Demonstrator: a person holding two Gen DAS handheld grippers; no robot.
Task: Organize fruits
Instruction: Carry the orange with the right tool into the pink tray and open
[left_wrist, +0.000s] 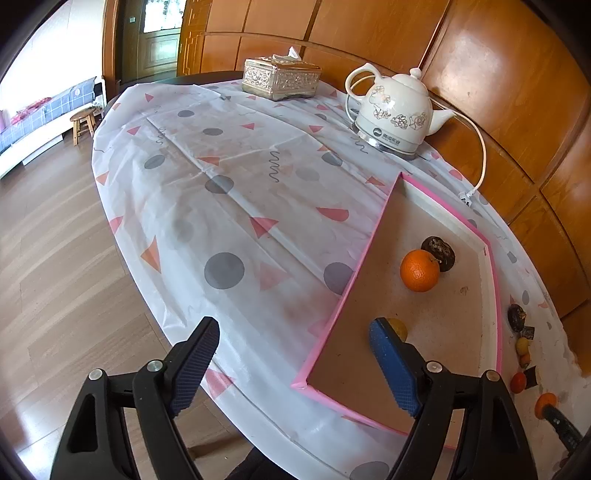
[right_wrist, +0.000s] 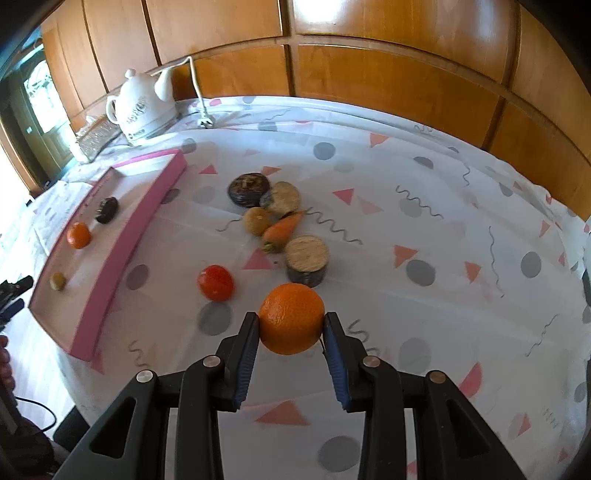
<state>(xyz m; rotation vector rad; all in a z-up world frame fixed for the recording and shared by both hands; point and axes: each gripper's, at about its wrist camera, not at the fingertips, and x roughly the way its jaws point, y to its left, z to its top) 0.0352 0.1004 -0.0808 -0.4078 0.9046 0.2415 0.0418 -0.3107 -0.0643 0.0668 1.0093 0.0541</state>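
The left claw (left_wrist: 291, 365) stands wide with nothing between its fingers; under it is the spotted cloth (left_wrist: 229, 206) and the near corner of the pink box (left_wrist: 334, 321); its right finger hides most of a small yellow fruit (left_wrist: 400, 326) in the box; further ahead and a bit right in the box sit an orange (left_wrist: 419, 270) and a dark fruit (left_wrist: 441, 251), touching each other; far ahead stand a tissue box (left_wrist: 282, 78) and a white kettle (left_wrist: 397, 110); at the far right edge a few small fruits lie outside the box, too small and bent by the lens to name.

The right claw (right_wrist: 291, 332) is narrow and holds a big orange (right_wrist: 291, 318), one pad on each side; the motion blur makes it hard to tell if the orange is off the cloth; to the left of this claw is the pink box (right_wrist: 125, 240), and the other claw's tip is cut off at the left edge; just ahead and left lies a red tomato (right_wrist: 216, 282); straight ahead sit a brown log slice (right_wrist: 306, 260), a carrot (right_wrist: 282, 229), a yellowish ball (right_wrist: 257, 220), another pale slice (right_wrist: 284, 198) and a dark round fruit (right_wrist: 248, 189), all close together and blurry.
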